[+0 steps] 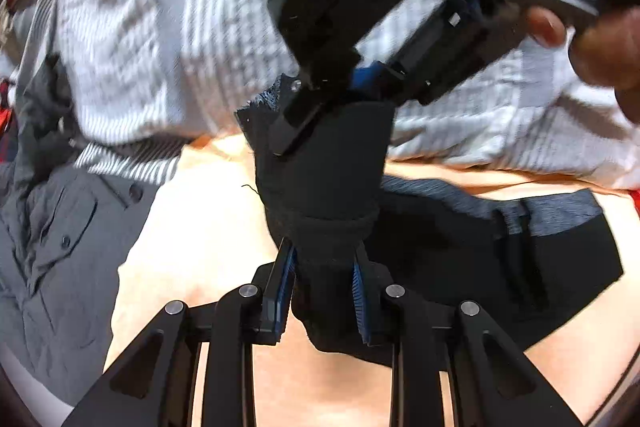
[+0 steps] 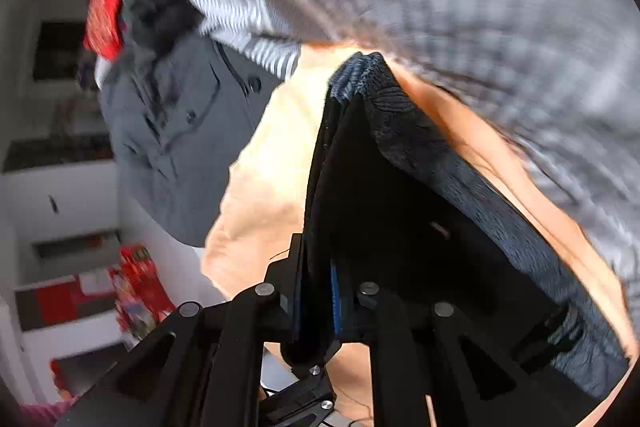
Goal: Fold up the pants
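The left gripper (image 1: 324,287) has its jaws clamped on a bunched fold of the black pants (image 1: 460,251), which trail off to the right of the jaws over the peach-coloured surface (image 1: 208,227). The right gripper (image 2: 316,303), jaws closed on another edge of the pants (image 2: 400,195), meets the cloth just ahead of the left jaws. A striped garment (image 1: 168,27) lies beyond, a grey shirt (image 1: 52,247) to the left.

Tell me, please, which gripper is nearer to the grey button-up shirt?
Left, though not by much. The left gripper grips the black pants just beside the grey shirt; the right gripper pinches the same bunch slightly farther on.
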`<act>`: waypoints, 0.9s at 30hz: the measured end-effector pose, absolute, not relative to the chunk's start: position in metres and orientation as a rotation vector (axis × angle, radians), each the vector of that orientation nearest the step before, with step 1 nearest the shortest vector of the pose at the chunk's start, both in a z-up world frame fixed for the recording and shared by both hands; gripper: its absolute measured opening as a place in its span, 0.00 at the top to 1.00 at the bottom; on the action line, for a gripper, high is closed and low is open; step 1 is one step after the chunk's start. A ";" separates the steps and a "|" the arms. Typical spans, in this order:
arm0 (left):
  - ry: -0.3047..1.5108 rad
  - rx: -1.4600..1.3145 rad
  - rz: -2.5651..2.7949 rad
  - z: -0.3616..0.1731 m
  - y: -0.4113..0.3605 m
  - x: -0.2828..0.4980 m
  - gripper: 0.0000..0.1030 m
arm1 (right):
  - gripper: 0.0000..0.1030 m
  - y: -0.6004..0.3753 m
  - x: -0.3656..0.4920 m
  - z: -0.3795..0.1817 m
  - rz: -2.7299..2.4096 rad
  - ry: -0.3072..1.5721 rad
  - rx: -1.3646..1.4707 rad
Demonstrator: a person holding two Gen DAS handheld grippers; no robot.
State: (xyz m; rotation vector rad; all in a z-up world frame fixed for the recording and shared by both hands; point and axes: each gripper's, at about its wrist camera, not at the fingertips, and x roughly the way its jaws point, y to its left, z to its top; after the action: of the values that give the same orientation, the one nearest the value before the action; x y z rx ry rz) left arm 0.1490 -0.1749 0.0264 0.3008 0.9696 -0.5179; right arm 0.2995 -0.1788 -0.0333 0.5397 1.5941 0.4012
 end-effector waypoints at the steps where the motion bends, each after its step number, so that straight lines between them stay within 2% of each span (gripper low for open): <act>1: 0.955 0.312 -0.536 0.033 -0.181 0.144 0.73 | 0.89 -0.192 0.290 -0.026 0.397 1.563 0.585; 8: 0.895 0.359 -0.690 0.078 -0.235 0.104 0.73 | 0.88 -0.261 0.224 0.022 0.387 1.371 0.733; 16: 0.875 0.459 -0.881 0.104 -0.321 0.035 0.73 | 0.88 -0.362 0.114 0.057 0.322 1.166 0.906; 22: 0.883 0.581 -1.014 0.087 -0.390 -0.028 0.73 | 0.88 -0.438 0.021 0.044 0.192 1.069 1.037; 27: 0.927 0.719 -1.049 0.040 -0.433 -0.067 0.73 | 0.88 -0.488 -0.046 -0.006 0.099 1.021 1.171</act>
State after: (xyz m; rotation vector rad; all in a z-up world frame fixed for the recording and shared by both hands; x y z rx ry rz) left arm -0.0665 -0.4327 0.0404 0.7194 0.9271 -1.0492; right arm -0.0458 -0.4883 -0.0061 1.1710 1.0214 0.0991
